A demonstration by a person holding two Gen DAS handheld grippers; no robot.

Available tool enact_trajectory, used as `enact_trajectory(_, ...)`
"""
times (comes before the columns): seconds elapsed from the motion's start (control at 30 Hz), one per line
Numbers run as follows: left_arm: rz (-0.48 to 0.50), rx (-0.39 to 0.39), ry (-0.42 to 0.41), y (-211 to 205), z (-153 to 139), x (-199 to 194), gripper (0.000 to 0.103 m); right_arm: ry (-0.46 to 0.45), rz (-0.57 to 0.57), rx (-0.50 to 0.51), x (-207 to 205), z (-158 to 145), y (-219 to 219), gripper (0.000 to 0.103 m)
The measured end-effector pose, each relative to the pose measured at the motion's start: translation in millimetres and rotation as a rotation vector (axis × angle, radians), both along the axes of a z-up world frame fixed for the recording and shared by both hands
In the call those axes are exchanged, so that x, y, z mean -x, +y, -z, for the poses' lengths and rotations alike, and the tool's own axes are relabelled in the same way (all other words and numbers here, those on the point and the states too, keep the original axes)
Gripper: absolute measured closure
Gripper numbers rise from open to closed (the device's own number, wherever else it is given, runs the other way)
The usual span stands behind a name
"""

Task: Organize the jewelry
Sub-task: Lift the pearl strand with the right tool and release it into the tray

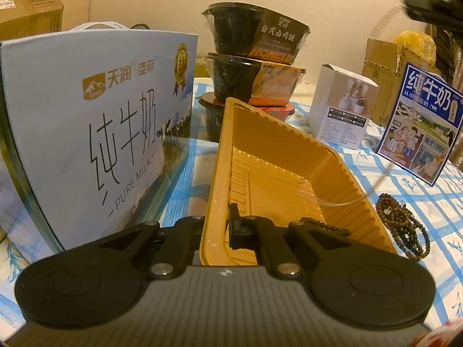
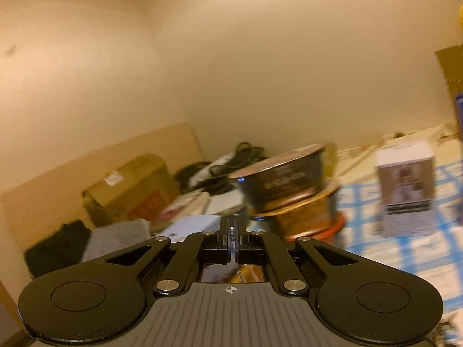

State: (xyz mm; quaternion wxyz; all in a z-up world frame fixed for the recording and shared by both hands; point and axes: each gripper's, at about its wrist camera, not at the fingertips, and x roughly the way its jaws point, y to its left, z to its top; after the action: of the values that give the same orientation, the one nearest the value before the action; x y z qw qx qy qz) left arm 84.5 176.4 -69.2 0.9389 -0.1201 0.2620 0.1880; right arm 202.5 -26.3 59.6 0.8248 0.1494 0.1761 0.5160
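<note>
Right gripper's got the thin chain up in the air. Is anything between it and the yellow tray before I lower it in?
Nothing visible blocks it. The thin chain already trails from the right gripper over the yellow tray rim into its open bed. The left gripper clamps the near wall, and a dark bead strand lies inside.

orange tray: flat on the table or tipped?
Tipped. The left gripper is shut on the orange tray at its near wall, with that edge raised, so the floor slopes. A beaded bracelet lies inside; other bracelets lie outside.

a cluttered home room — milk carton [image 1: 95,133], stacked meal bowls [image 1: 254,57], checked tablecloth [image 1: 434,214].
</note>
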Motion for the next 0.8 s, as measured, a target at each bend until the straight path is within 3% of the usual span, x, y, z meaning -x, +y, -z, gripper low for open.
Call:
enact_trajectory(0.13, 0.006, 0.000, -0.002, 0.0, -1.5, 0.1, 0.098, 0.116, -0.031, 0.013, -12.8, 28.7, 13.9, 0.101)
enact_trajectory(0.43, 0.005, 0.006, -0.008, 0.2, -1.0, 0.0, 0.098, 0.328, 0.017, 0.232, -29.2, 114.8, 12.1, 0.101)
enact_trajectory(0.6, 0.004, 0.005, -0.007, -0.2, -1.0, 1.1, 0.098, 0.317, 0.023, 0.258, -34.4, 120.6, 14.2, 0.100)
enact_trajectory(0.73, 0.004, 0.006, -0.007, 0.1, -1.1, 1.1, 0.098, 0.250, -0.038, 0.153, -25.1, 108.7, 11.9, 0.100)
enact_trajectory(0.8, 0.004, 0.005, -0.006, -0.1, -1.3, 1.2, 0.098, 0.224, -0.040, 0.176, -19.8, 107.5, 12.9, 0.100)
